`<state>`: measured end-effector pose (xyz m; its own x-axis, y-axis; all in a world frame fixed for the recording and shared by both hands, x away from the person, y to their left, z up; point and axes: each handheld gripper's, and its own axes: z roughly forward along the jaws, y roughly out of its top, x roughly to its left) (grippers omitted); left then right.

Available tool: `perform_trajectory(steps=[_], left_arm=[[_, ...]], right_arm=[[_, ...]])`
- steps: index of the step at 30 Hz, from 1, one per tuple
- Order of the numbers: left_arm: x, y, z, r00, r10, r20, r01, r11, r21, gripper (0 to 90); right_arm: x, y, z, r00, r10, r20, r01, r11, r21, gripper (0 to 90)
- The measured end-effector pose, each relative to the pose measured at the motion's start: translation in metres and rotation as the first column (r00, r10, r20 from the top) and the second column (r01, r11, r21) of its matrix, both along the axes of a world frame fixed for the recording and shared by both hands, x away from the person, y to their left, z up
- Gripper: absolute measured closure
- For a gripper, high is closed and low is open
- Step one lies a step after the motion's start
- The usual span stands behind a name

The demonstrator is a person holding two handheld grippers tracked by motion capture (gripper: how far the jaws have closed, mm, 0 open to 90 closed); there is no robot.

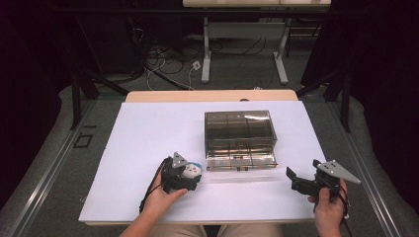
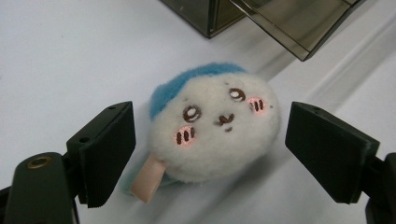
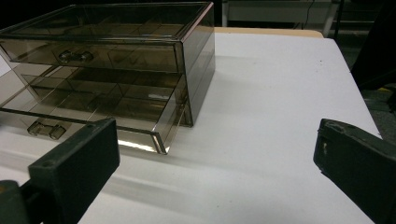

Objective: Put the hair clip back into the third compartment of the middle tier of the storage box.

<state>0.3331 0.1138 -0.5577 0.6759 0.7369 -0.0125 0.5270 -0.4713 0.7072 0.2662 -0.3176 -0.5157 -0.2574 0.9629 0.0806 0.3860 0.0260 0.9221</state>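
Straddling a fuzzy round plush (image 2: 212, 126) mid-frame — my left gripper (image 2: 210, 149) stands half-wide, ribbed pads not touching; right gripper (image 3: 215, 172) gapes wide near the smoky plastic drawer box (image 3: 140, 70).

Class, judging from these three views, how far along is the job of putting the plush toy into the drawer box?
Done: the lower drawer of the smoked clear plastic drawer box already stands pulled out. In hand: the left gripper brackets the round white plush toy with a blue cap, jaws either side, pads not yet pressing. The right gripper waits open beside the box. Left: grip the toy, lift it, place it in the drawer, probably close it.
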Motion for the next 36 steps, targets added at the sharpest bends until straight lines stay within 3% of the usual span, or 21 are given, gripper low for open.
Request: perform_trajectory(steps=[4, 10, 17, 36], left_arm=[[0.0004, 0.0000, -0.0008, 0.9999, -0.012, -0.009, 0.012, 0.9995, 0.028, 20.7], [0.0031, 0.0029, -0.0044, 0.9989, -0.014, -0.045, 0.015, 0.9997, 0.019, 23.8], [0.0033, 0.0034, -0.0044, 0.9989, -0.015, -0.044, 0.017, 0.9996, 0.025, 24.6], [0.0021, 0.0040, -0.0016, 0.9990, -0.019, -0.041, 0.020, 0.9994, 0.030, 37.8]], right_arm=[[0.0002, -0.0001, -0.0001, 1.0000, 0.008, -0.005, -0.008, 1.0000, 0.003, 0.0], [0.0009, -0.0001, -0.0007, 0.9999, 0.008, -0.006, -0.008, 1.0000, 0.005, 0.1], [0.0011, 0.0000, -0.0012, 0.9999, 0.009, -0.008, -0.009, 0.9999, 0.007, 0.2], [0.0017, -0.0010, -0.0021, 0.9999, 0.006, -0.016, -0.006, 0.9997, 0.023, 0.3]])
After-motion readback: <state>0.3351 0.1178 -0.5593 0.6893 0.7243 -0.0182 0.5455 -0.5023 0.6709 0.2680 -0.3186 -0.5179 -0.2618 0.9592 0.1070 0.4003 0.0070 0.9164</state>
